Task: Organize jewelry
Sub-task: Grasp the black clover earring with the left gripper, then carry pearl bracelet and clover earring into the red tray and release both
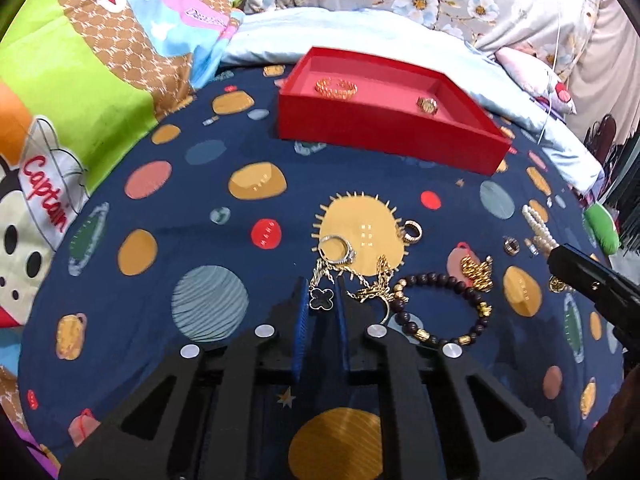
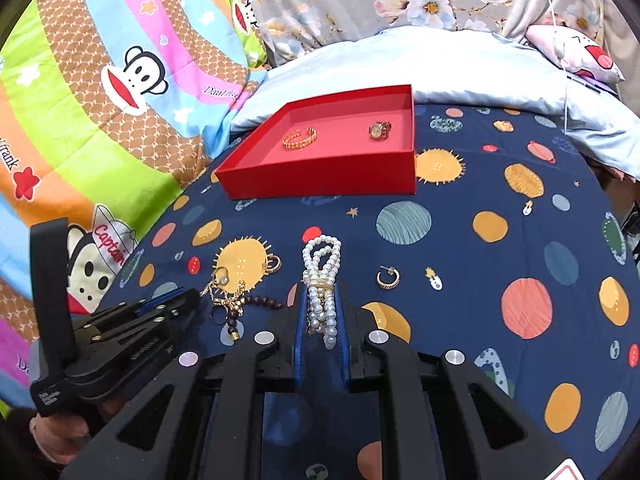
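Note:
A red tray [image 1: 380,140] [image 2: 320,184] sits on the planet-print bedspread and holds a gold bracelet [image 1: 336,88] [image 2: 300,138] and a small gold watch [image 1: 427,105] [image 2: 379,130]. My left gripper [image 1: 322,300] is shut on a black clover pendant [image 1: 321,299] of a gold chain [image 1: 344,268]. My right gripper [image 2: 322,300] is shut on a pearl necklace [image 2: 322,272]. A silver ring [image 1: 336,249], a gold ring [image 1: 412,233] and a dark bead bracelet [image 1: 444,308] lie near the left gripper.
A gold hoop earring [image 2: 387,278] lies right of the pearls. Gold charms [image 1: 478,272] and a small ring [image 1: 511,245] lie at the right. Cartoon quilt [image 2: 100,100] on the left, pale blue pillow [image 2: 460,68] behind the tray.

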The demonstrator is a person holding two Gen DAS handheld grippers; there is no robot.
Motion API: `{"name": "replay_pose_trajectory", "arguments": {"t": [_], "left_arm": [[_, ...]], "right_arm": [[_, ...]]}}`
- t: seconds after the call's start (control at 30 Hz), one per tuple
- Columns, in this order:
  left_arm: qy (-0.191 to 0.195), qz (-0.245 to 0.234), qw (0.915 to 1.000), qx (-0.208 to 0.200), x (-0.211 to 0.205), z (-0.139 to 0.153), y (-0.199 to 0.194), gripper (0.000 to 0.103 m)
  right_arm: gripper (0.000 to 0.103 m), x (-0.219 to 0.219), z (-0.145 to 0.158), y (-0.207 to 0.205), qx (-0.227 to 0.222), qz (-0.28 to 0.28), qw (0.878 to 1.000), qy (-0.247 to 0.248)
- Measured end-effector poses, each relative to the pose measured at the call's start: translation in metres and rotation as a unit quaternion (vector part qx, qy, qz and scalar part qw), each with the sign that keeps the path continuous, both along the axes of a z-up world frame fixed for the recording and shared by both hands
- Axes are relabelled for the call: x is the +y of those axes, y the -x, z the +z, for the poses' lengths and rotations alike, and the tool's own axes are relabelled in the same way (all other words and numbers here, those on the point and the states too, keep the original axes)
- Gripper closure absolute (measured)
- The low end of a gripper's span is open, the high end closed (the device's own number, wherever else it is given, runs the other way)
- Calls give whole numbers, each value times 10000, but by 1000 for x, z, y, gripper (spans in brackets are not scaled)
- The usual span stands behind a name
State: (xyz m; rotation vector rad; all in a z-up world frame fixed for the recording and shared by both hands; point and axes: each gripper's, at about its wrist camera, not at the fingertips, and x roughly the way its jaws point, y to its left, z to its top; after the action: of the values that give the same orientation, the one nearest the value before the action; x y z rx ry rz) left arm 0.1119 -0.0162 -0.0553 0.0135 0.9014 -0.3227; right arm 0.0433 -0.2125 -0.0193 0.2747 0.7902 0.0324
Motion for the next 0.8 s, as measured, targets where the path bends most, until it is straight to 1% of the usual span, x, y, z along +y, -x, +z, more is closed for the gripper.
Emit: {"name": "replay_pose_trajectory", "arguments": {"t": [0.3, 0.47, 0.6, 0.8], "left_arm": [[375, -75, 9988, -306, 12, 49, 14, 91], [551, -196, 9968, -546, 12, 78, 23, 91], [596, -324, 9949, -747, 7, 99, 28, 91], [679, -429, 9922, -949, 3, 123, 28, 91]], "right_arm": [[91, -2, 13, 14, -150, -28, 9999, 26], [91, 0, 22, 21, -223, -9, 9997, 53], [91, 0, 30, 25, -311, 11, 9995, 47], [91, -1, 44, 29, -459, 3, 9989, 24]]}}
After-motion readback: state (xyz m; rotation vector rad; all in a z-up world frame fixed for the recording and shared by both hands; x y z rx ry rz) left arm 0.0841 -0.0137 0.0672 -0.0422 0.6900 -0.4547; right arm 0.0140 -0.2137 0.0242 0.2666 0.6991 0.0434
